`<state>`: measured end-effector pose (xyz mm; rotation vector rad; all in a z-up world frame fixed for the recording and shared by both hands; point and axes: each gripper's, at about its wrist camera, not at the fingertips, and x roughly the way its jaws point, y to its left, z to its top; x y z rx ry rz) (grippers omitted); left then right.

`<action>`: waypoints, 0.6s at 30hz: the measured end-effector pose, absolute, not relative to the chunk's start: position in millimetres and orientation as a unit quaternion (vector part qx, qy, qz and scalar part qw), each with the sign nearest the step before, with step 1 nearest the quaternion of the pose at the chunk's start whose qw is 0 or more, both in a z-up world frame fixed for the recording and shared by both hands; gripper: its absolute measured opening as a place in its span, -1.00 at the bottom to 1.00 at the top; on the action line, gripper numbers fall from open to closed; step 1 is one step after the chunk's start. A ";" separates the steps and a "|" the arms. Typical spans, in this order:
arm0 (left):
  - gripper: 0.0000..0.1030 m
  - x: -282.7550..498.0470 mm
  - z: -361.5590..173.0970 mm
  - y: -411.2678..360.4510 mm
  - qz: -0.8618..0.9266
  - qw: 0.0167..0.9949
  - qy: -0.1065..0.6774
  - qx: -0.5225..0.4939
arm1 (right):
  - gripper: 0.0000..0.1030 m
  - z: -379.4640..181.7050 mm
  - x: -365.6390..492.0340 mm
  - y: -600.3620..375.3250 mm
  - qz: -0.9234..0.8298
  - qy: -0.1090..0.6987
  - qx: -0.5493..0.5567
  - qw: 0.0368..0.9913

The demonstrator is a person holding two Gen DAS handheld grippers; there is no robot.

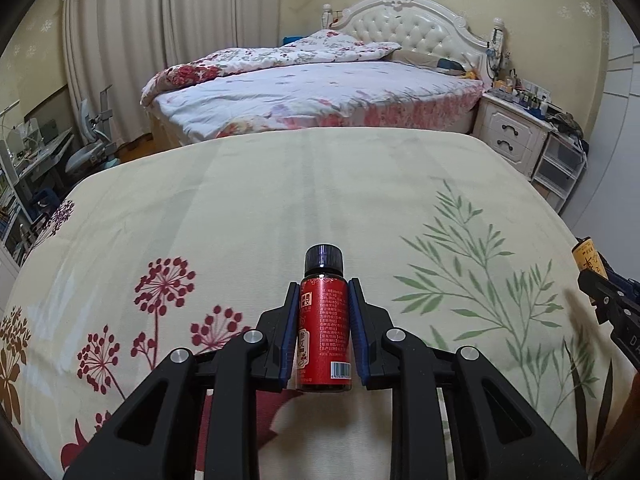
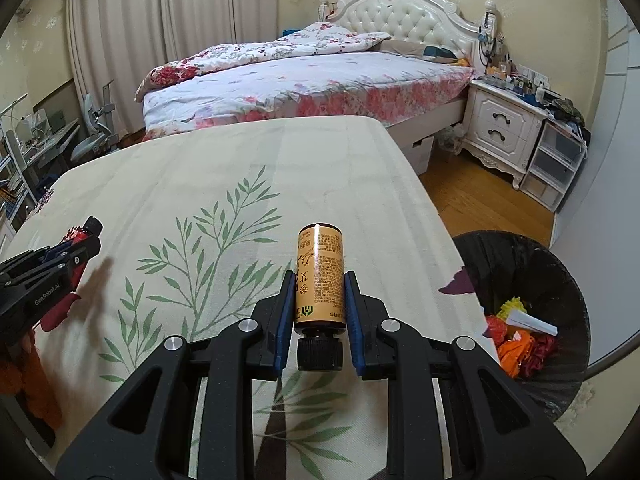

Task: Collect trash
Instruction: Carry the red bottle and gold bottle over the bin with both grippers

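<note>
Left claw [image 1: 325, 322] grips red bottle [image 1: 325, 336], right claw [image 2: 319, 314] grips yellow bottle [image 2: 319, 276]; both likely headed for bin [image 2: 560, 280], near right.

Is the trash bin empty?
No, the black-lined trash bin beside the table already holds orange, red and yellow scraps.

Bedroom around a cloth-covered table

A cream cloth [image 1: 280, 200] printed with green sprigs and red flower heads is covering the near surface. Behind it a bed [image 1: 320, 96] is lying under a floral quilt [image 1: 280, 56], its white tufted headboard [image 1: 408, 20] standing against the wall. A white nightstand [image 2: 504, 128] is sitting beside the bed, cluttered on top, with clear drawers [image 2: 556, 164] just beside it. Curtains [image 1: 160, 40] are hanging at left, near a desk [image 1: 44, 148].
</note>
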<state>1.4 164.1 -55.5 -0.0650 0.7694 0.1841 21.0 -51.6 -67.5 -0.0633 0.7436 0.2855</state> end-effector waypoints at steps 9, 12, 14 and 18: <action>-0.52 12.2 -39.6 103.3 0.031 0.937 0.349 -0.008 | -0.55 -57.5 18.1 -94.7 0.096 0.340 -0.012 0.936; -0.52 18.7 -33.2 80.2 0.008 0.941 0.339 0.000 | -0.55 -51.7 18.3 -113.1 0.077 0.328 -0.003 0.941; -0.52 22.8 -28.5 63.9 -0.010 0.944 0.330 0.006 | -0.55 -47.4 18.0 -126.4 0.062 0.320 0.003 0.945; -0.52 29.4 -20.0 31.5 -0.043 0.950 0.309 0.019 | -0.55 -40.1 18.3 -153.2 0.026 0.302 0.010 0.953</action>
